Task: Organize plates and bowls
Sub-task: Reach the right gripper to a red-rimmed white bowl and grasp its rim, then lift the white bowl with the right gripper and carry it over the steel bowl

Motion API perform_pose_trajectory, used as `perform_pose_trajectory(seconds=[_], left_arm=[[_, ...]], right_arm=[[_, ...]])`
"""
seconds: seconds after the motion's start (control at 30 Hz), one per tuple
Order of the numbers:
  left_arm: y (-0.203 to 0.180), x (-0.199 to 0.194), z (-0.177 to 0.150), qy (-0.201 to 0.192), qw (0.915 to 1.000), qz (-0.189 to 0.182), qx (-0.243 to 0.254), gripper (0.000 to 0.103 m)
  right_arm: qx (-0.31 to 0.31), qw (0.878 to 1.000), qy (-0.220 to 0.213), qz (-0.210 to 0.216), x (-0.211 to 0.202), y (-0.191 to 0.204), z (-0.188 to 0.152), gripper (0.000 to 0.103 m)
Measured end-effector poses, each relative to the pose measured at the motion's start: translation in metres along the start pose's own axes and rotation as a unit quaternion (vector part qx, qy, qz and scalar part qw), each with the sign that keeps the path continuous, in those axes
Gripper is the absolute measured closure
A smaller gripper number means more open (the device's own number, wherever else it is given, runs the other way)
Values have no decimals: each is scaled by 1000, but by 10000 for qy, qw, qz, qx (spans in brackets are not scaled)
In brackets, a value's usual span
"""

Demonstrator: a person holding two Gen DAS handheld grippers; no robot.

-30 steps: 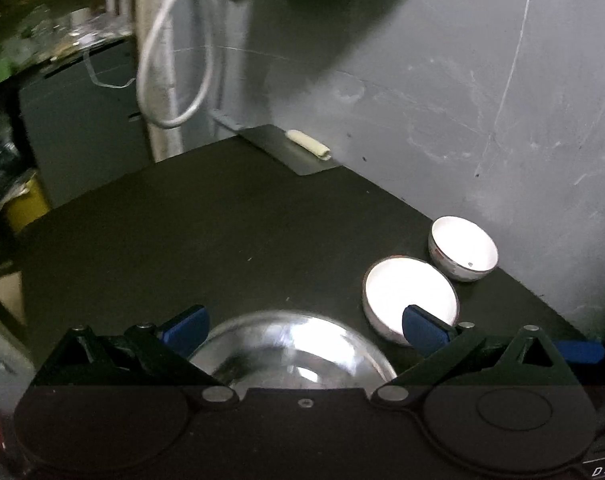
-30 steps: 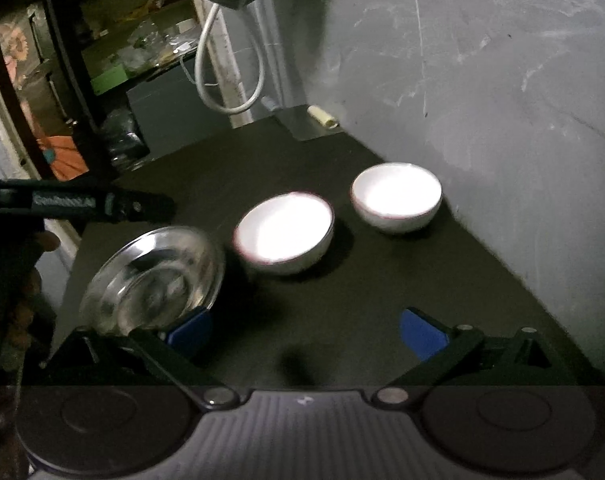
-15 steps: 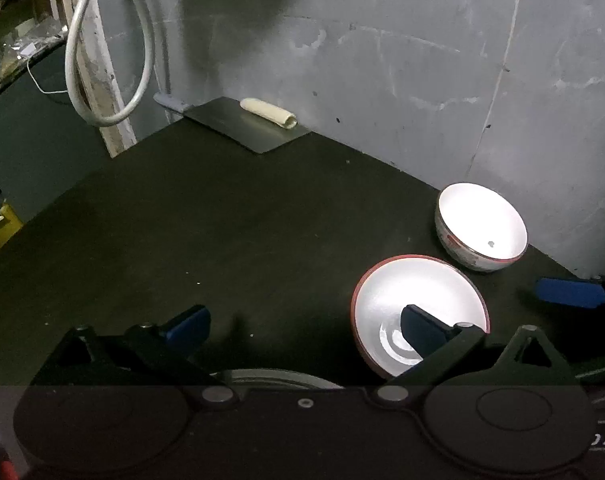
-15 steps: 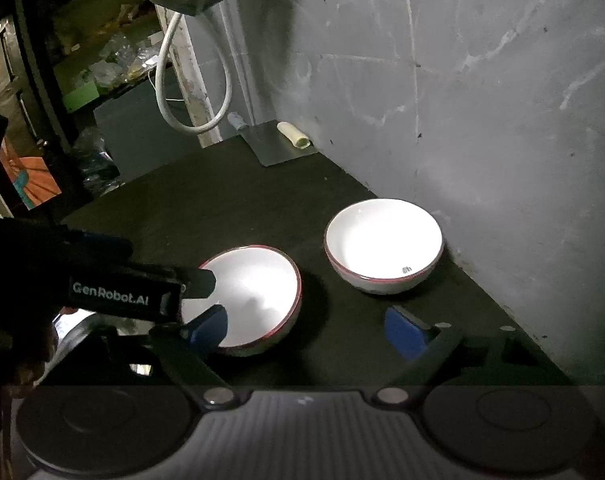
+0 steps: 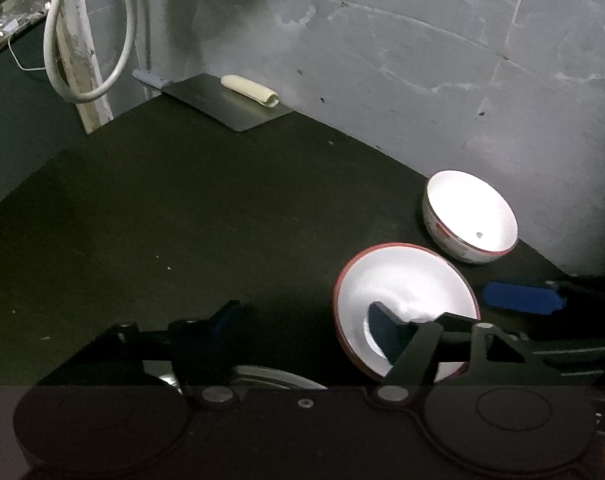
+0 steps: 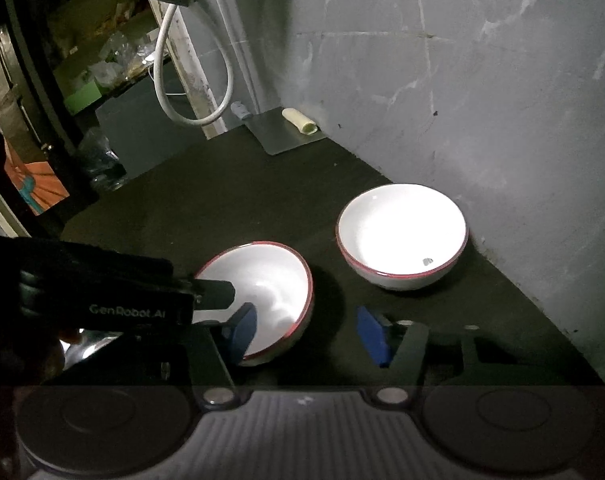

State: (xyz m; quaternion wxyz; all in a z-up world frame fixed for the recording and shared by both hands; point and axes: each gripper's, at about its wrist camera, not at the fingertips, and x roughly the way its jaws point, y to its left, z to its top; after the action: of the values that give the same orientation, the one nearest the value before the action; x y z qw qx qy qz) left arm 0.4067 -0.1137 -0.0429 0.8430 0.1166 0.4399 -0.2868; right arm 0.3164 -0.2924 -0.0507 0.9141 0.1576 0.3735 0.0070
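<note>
Two white bowls with red rims stand on the dark table. The near bowl (image 5: 402,292) (image 6: 262,280) lies close in front of both grippers. The far bowl (image 5: 472,216) (image 6: 402,232) sits by the grey wall. A steel plate (image 5: 270,376) (image 6: 86,344) shows partly under my left gripper. My left gripper (image 5: 306,324) is open and empty, its right finger over the near bowl's inside. My right gripper (image 6: 306,332) is open, its left finger inside the near bowl's rim and its right finger outside it.
A cleaver (image 5: 222,100) with a pale roll (image 5: 250,89) on its blade lies at the back by the wall. A white cable loop (image 5: 90,40) hangs at the back left. Cluttered shelves (image 6: 94,60) stand beyond the table's left edge.
Both grippers have moved forward toward the near bowl. The steel plate has slid down out of the left view. The right gripper's fingers now straddle the near bowl's rim.
</note>
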Motion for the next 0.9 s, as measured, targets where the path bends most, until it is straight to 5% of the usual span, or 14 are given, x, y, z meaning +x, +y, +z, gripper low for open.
perform_pose_trajectory(seconds=[0.13, 0.5, 0.9], left_arm=[[-1, 1, -3, 61, 9998, -178, -83, 63], [-6, 0, -7, 64, 9988, -444, -207, 87], [-9, -17, -16, -200, 9975, -554, -389, 91]], right_arm=[[84, 9999, 76, 73, 3, 0, 0, 53], [202, 9995, 97, 226, 9, -1, 0, 76], [427, 9988, 34, 226, -2, -4, -8, 85]])
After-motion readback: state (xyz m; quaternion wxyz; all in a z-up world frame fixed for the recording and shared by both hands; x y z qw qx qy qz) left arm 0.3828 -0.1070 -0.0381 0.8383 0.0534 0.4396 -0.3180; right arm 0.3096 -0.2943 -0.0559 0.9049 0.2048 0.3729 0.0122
